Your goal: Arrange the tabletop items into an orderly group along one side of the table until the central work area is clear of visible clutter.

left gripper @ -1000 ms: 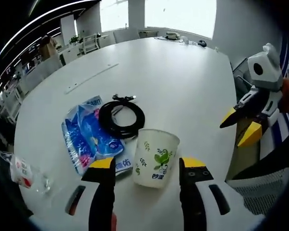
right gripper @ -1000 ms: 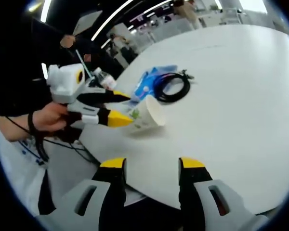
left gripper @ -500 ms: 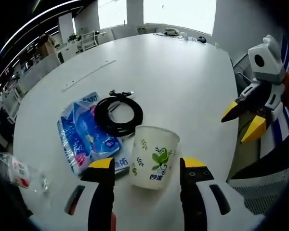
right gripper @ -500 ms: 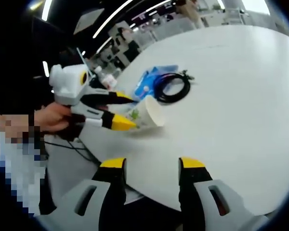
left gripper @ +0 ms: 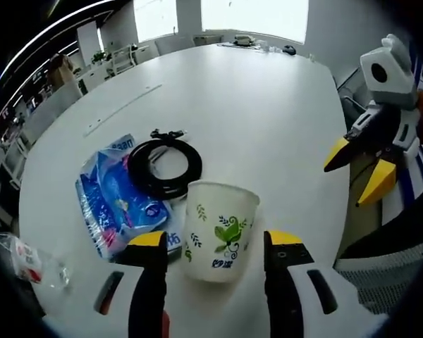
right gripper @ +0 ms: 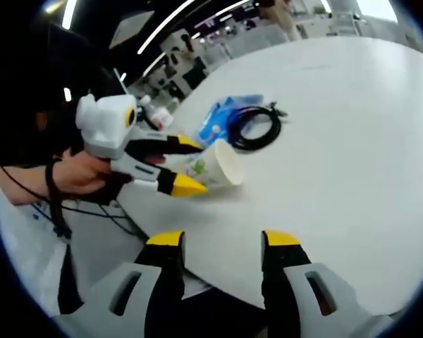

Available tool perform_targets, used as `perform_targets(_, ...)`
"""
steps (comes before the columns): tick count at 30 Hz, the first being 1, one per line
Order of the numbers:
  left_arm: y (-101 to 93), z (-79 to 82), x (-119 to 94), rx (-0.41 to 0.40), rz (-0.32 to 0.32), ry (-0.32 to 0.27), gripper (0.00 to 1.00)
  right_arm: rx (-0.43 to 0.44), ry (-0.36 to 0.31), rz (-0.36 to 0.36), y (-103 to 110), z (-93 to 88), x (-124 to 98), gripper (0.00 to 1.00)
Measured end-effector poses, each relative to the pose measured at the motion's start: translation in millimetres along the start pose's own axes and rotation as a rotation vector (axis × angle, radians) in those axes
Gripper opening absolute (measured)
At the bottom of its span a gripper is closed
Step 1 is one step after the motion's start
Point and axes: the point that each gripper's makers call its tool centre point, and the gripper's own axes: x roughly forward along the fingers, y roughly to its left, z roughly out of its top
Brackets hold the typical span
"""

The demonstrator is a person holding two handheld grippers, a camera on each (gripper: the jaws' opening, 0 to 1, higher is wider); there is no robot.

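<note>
With jaws wide apart, the left gripper point(left gripper: 215, 246) straddles 1 paper cup point(left gripper: 218, 230) on the smooth white table point(left gripper: 268, 120) beside 1 coiled black cable point(left gripper: 163, 166) and 1 crinkly blue packet point(left gripper: 116, 204), while the right gripper point(right gripper: 222, 243) gapes, holding nothing.

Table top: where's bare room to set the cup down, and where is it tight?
Free: the wide white table beyond the black cable coil, out to its far edge, and right of the paper cup. Crowded: the near-left corner, where the blue packet, coil, cup and a clear wrapper cluster.
</note>
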Motion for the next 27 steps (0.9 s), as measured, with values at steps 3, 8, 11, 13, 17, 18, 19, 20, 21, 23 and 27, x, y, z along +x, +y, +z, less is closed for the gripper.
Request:
perform_targets(3,0.1,-4.2,4,0.017,0.008,0.020,0.50,-0.003,0.007,0.001,0,-1.1,1,0.42)
perform_targets(8,2.7,-4.9,4,-0.012,0.025,0.005,0.38,-0.006,0.009,0.003,1,0.0,1,0.41)
perform_targets(11,2.5,-6.2,2,-0.008,0.022,0.005,0.38,-0.006,0.009,0.003,1,0.7,1,0.41)
perform_targets(13,3.1,-7.8,1,-0.012,0.024,0.005,0.37,-0.010,0.012,0.002,1,0.6,2,0.41)
perform_targets(17,3.5,-13.5,-3,-0.020,0.028,0.004,0.37,-0.008,0.011,0.003,1,0.4,2,0.41)
perform_targets(18,3.3,-14.2,-4,-0.020,0.028,0.004,0.37,-0.009,0.012,0.003,1,0.0,2,0.41)
perform_targets(19,2.9,-16.4,-5,-0.020,0.029,0.005,0.37,-0.010,0.014,0.002,1,-0.4,2,0.41)
perform_targets(20,2.5,-18.0,-7,-0.021,0.029,0.005,0.37,-0.010,0.014,0.002,2,-0.5,2,0.41)
perform_targets(21,1.7,-20.4,-9,-0.021,0.029,0.005,0.37,-0.009,0.013,0.003,1,-1.0,2,0.41)
perform_targets(23,0.5,-24.4,-12,-0.023,0.028,0.006,0.37,-0.010,0.016,0.002,1,-1.8,2,0.41)
perform_targets(27,-1.3,-34.3,-19,-0.032,0.031,0.004,0.37,-0.015,0.023,0.006,4,-3.0,4,0.41)
